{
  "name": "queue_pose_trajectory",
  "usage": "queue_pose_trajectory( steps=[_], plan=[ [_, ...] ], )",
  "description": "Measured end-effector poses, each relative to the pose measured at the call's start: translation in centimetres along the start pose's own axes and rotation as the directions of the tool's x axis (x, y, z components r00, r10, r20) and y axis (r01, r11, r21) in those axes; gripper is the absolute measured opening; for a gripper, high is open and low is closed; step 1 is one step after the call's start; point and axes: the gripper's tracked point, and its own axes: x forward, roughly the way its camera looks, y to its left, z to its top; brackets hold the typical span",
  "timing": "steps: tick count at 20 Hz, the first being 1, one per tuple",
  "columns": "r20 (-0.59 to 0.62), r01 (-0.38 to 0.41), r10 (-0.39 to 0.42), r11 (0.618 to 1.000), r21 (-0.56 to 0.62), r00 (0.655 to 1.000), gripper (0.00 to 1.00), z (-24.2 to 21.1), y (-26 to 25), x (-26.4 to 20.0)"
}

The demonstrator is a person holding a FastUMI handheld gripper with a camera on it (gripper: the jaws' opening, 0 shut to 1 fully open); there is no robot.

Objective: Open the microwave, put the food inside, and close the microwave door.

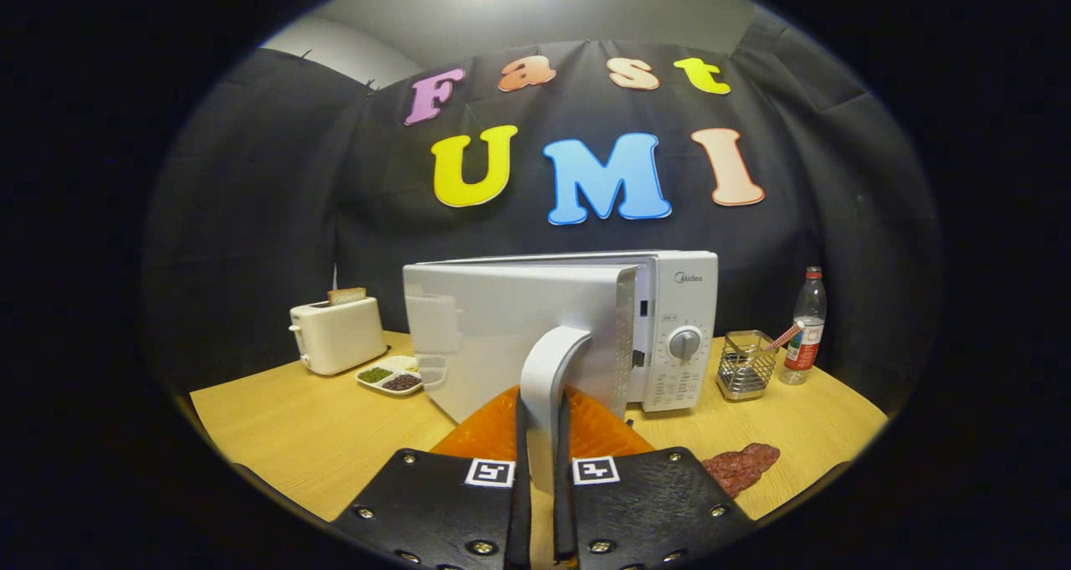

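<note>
The gripper (540, 444) has its two fingers closed on the handle (548, 369) of the microwave (586, 327), one finger pressing on each side of it. The door (502, 336) stands swung well open, its outer face turned toward the gripper. The food (740, 465), a dark reddish slab of meat, lies on the wooden table (318, 436) just right of the fingers, outside the microwave. An orange mat (494, 432) lies under the door. Left of the microwave sit a toaster (336, 334) and a small divided dish (390, 376); to the right stand a wire basket (747, 363) and a bottle (807, 326).
</note>
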Motion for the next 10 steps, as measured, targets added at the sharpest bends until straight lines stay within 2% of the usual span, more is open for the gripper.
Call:
queue_pose_trajectory(
  steps=[6, 10],
  plan=[
    [0.016, -0.148, 0.149, 0.988, -0.052, 0.989, 0.11, -0.8, 9.1, -3.8],
    [0.050, -0.142, 0.146, 0.986, -0.092, 0.988, 0.10, -0.9, 13.9, -5.1]
  ],
)
